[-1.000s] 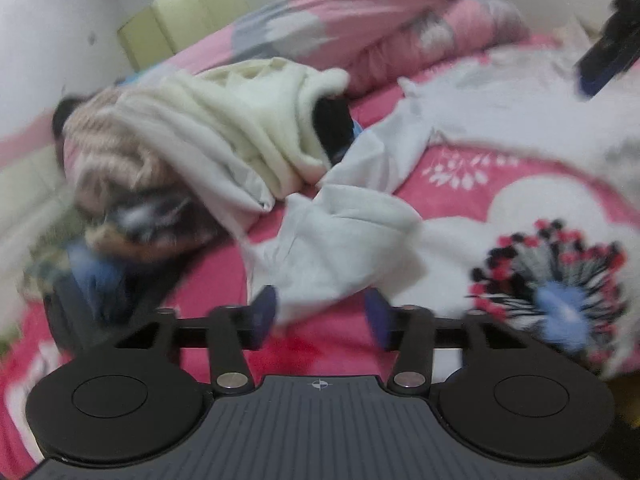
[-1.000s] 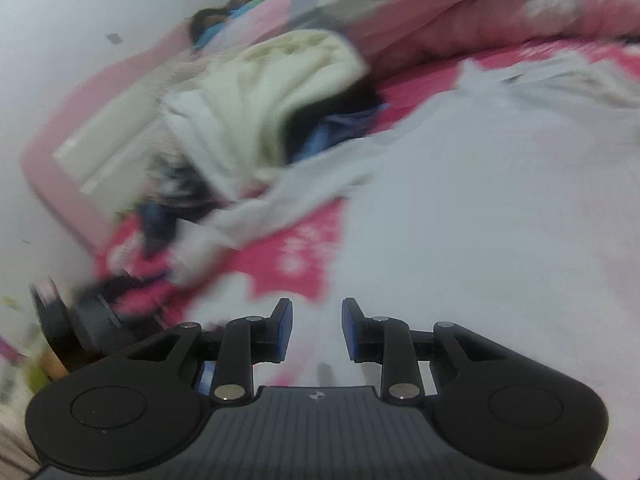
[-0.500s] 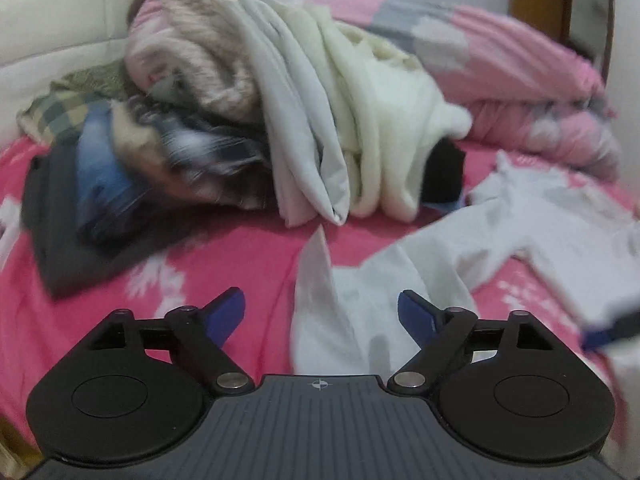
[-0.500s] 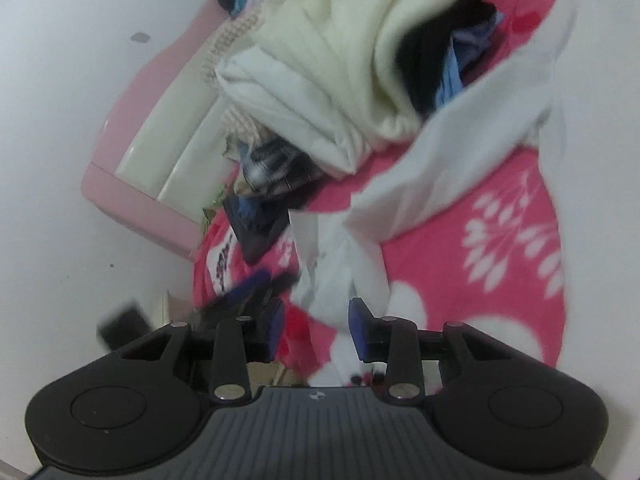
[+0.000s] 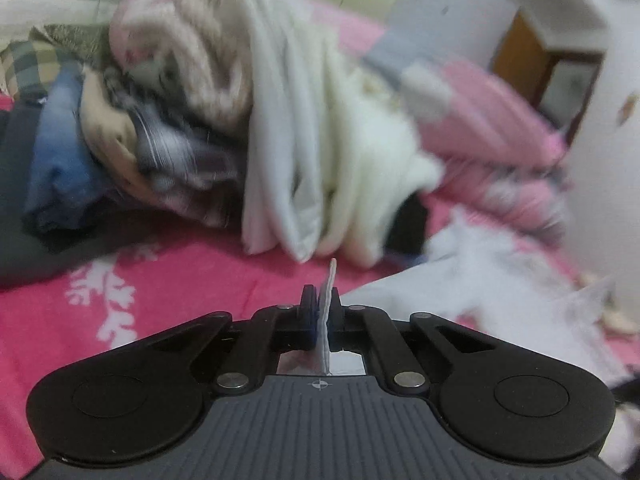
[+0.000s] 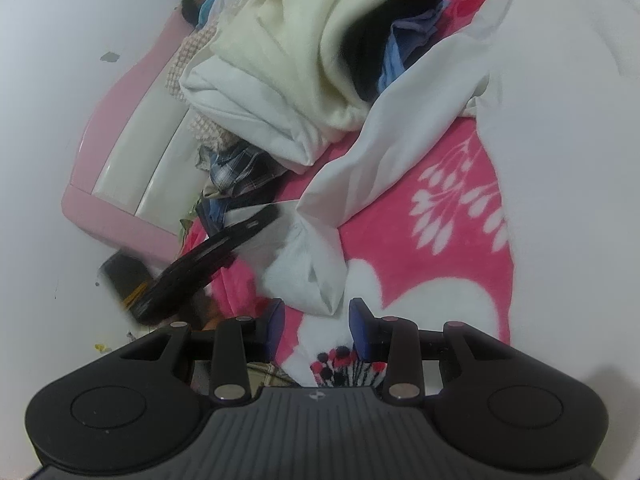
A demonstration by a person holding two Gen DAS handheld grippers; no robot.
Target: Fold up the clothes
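A white long-sleeved garment point(image 5: 500, 280) lies spread on the pink flowered bedspread point(image 5: 160, 280). My left gripper point(image 5: 320, 300) is shut on a thin edge of its sleeve point(image 5: 331, 276), which stands up between the pads. In the right wrist view the sleeve point(image 6: 384, 152) runs down from the upper right to a crumpled cuff point(image 6: 308, 276). My right gripper point(image 6: 316, 312) is open just short of that cuff, with nothing between its pads. The left gripper point(image 6: 276, 214) comes in from the left in that view, on the sleeve's edge.
A tall pile of folded and loose clothes point(image 5: 280, 140) sits right behind the sleeve. A rolled pink duvet point(image 5: 480, 112) lies at the back right. The pink and cream headboard point(image 6: 132, 140) and a white wall point(image 6: 48, 80) stand to the left in the right wrist view.
My left gripper went from wide open to shut on the sleeve's edge, and its view has levelled out. My right gripper has come over from the garment's body to the cuff.
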